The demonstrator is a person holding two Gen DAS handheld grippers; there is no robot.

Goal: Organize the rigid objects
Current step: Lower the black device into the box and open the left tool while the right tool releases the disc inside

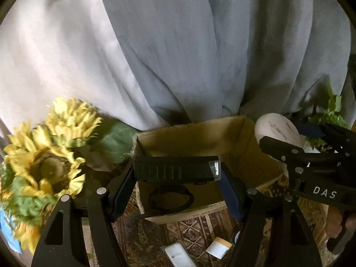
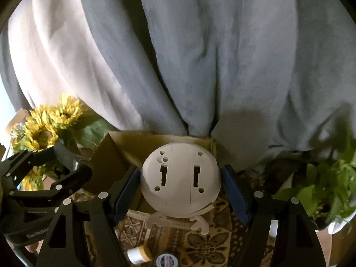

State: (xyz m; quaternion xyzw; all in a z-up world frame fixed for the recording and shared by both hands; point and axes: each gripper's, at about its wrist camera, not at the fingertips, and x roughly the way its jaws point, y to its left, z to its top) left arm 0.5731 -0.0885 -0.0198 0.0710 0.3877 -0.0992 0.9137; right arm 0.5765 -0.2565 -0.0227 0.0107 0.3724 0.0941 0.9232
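Note:
My left gripper (image 1: 178,170) is shut on a black ribbed light (image 1: 173,169) with a strap ring hanging under it. I hold it crosswise between the blue pads, over the open cardboard box (image 1: 191,138). My right gripper (image 2: 180,178) is shut on a white round lamp (image 2: 180,173), its flat slotted underside facing the camera and antler-shaped pieces below it. It hangs at the near edge of the same box (image 2: 131,146). The left wrist view shows the right gripper (image 1: 304,138) and the white lamp (image 1: 276,129) at the box's right side. The right wrist view shows the left gripper (image 2: 71,164) at the left.
Sunflowers (image 1: 49,155) stand left of the box and a green potted plant (image 2: 329,189) stands to its right. Grey curtains (image 1: 200,55) hang behind. On the patterned cloth (image 1: 195,229) in front lie small white items (image 1: 178,253), a spool (image 2: 138,253) and a round tin (image 2: 165,260).

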